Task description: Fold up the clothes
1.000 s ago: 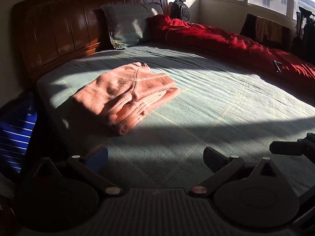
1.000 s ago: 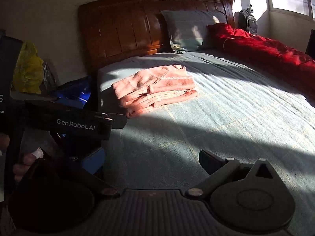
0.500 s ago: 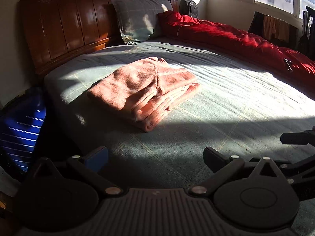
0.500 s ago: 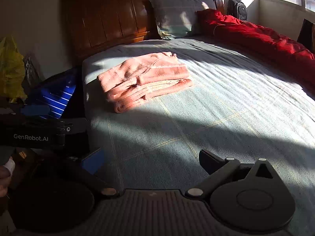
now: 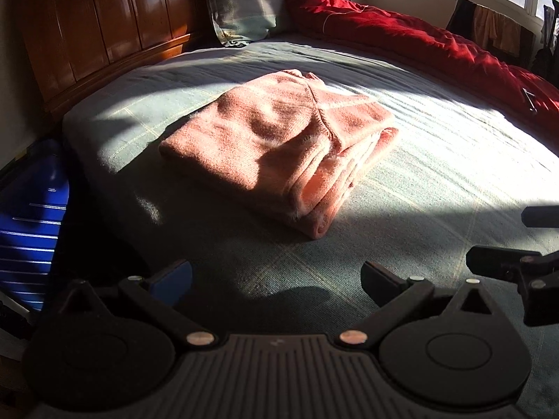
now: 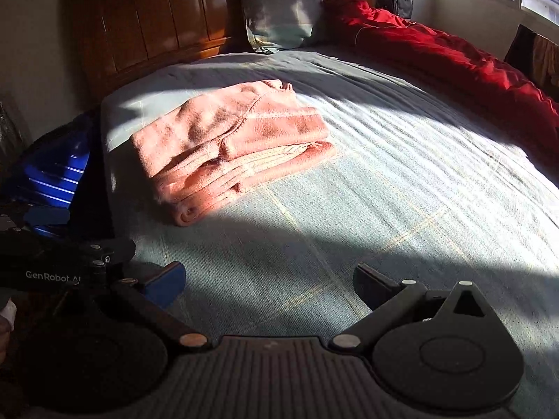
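Near the wooden headboard (image 6: pixel 146 24), on the bed (image 6: pixel 384 181), the pink garment (image 6: pixel 227 143) lies folded in a neat stack. Both the left gripper (image 5: pixel 276 279) and right gripper (image 6: pixel 269 279) are wide apart, holding nothing. "GenRobot.AI" is written on one.

Sunlit bed (image 5: pixel 436 160), wooden headboard (image 5: pixel 104 28)

left gripper (image 5: pixel 276 281): black, ribbed base, silver screws, one blue pad | right gripper (image 6: pixel 269 279): same build
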`<action>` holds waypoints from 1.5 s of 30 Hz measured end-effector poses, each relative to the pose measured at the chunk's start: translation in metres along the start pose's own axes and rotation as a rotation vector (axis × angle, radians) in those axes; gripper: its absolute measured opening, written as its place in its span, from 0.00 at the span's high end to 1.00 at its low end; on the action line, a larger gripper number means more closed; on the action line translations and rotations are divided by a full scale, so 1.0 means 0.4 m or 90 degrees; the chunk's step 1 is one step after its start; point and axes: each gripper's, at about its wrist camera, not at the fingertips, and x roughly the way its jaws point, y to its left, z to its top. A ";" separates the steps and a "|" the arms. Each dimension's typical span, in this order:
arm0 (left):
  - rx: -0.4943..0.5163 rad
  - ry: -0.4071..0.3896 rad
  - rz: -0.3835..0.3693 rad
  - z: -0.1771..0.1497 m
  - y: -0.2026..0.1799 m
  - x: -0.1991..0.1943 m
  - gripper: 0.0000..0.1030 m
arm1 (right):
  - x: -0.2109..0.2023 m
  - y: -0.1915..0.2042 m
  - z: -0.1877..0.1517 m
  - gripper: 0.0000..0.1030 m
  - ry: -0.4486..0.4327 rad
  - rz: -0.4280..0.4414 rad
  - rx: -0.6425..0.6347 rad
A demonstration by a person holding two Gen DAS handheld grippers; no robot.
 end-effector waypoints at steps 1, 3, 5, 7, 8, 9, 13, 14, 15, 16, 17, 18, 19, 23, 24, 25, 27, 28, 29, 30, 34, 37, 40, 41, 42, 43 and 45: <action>-0.005 0.004 -0.002 0.001 0.008 0.003 0.01 | 0.006 0.007 0.009 0.00 0.000 -0.002 -0.003; -0.013 0.011 -0.006 0.002 0.019 0.008 0.01 | 0.018 0.020 0.024 0.00 0.000 -0.003 -0.010; -0.017 0.015 -0.009 0.002 0.023 0.012 0.01 | 0.026 0.031 0.034 0.00 0.001 0.003 -0.018; -0.021 0.016 -0.011 0.002 0.025 0.016 0.01 | 0.031 0.040 0.039 0.00 0.002 0.009 -0.026; -0.022 0.017 -0.011 0.002 0.024 0.018 0.01 | 0.034 0.044 0.041 0.00 0.003 0.010 -0.030; -0.023 0.019 -0.011 0.002 0.024 0.019 0.01 | 0.035 0.046 0.041 0.00 0.004 0.011 -0.034; -0.028 0.026 -0.010 0.003 0.021 0.027 0.01 | 0.039 0.048 0.045 0.00 0.007 0.010 -0.043; -0.029 0.027 -0.010 0.003 0.020 0.029 0.01 | 0.039 0.046 0.046 0.00 0.006 0.011 -0.043; -0.030 0.029 -0.010 0.003 0.019 0.031 0.01 | 0.039 0.045 0.047 0.00 0.006 0.012 -0.042; -0.031 0.029 -0.010 0.003 0.019 0.033 0.01 | 0.040 0.043 0.048 0.00 0.005 0.011 -0.043; -0.032 0.030 -0.010 0.004 0.018 0.035 0.01 | 0.040 0.042 0.050 0.00 0.004 0.010 -0.043; -0.033 0.030 -0.009 0.004 0.018 0.037 0.01 | 0.041 0.041 0.051 0.00 0.003 0.009 -0.044; -0.033 0.031 -0.009 0.004 0.018 0.039 0.01 | 0.041 0.040 0.053 0.00 0.002 0.009 -0.045; -0.039 0.035 -0.010 0.002 0.020 0.044 0.01 | 0.045 0.043 0.057 0.00 0.005 0.012 -0.052; -0.040 0.036 -0.010 0.001 0.021 0.045 0.01 | 0.046 0.045 0.057 0.00 0.005 0.014 -0.054; -0.041 0.036 -0.010 0.001 0.023 0.045 0.01 | 0.048 0.047 0.058 0.00 0.006 0.015 -0.056; -0.042 0.036 -0.011 0.000 0.026 0.046 0.01 | 0.051 0.052 0.058 0.00 0.009 0.016 -0.059; -0.043 0.036 -0.011 -0.001 0.028 0.046 0.01 | 0.052 0.055 0.058 0.00 0.010 0.016 -0.061; -0.045 0.037 -0.010 -0.002 0.030 0.046 0.01 | 0.052 0.058 0.058 0.00 0.011 0.016 -0.062; -0.047 0.039 -0.009 -0.002 0.032 0.046 0.01 | 0.053 0.061 0.057 0.00 0.011 0.017 -0.063; -0.052 0.039 -0.008 -0.002 0.040 0.050 0.01 | 0.052 0.071 0.058 0.00 0.011 0.019 -0.066; -0.054 0.036 -0.010 0.000 0.043 0.050 0.01 | 0.051 0.076 0.059 0.00 0.009 0.018 -0.069; -0.054 0.035 -0.010 -0.001 0.044 0.050 0.01 | 0.052 0.078 0.060 0.00 0.009 0.019 -0.069; -0.054 0.035 -0.010 -0.001 0.044 0.050 0.01 | 0.053 0.079 0.060 0.00 0.009 0.019 -0.069; -0.054 0.034 -0.010 -0.002 0.045 0.050 0.01 | 0.054 0.080 0.060 0.00 0.010 0.020 -0.069; -0.054 0.034 -0.010 -0.002 0.045 0.050 0.01 | 0.054 0.080 0.060 0.00 0.010 0.020 -0.070; -0.054 0.033 -0.011 -0.002 0.044 0.049 0.01 | 0.056 0.082 0.060 0.00 0.011 0.021 -0.071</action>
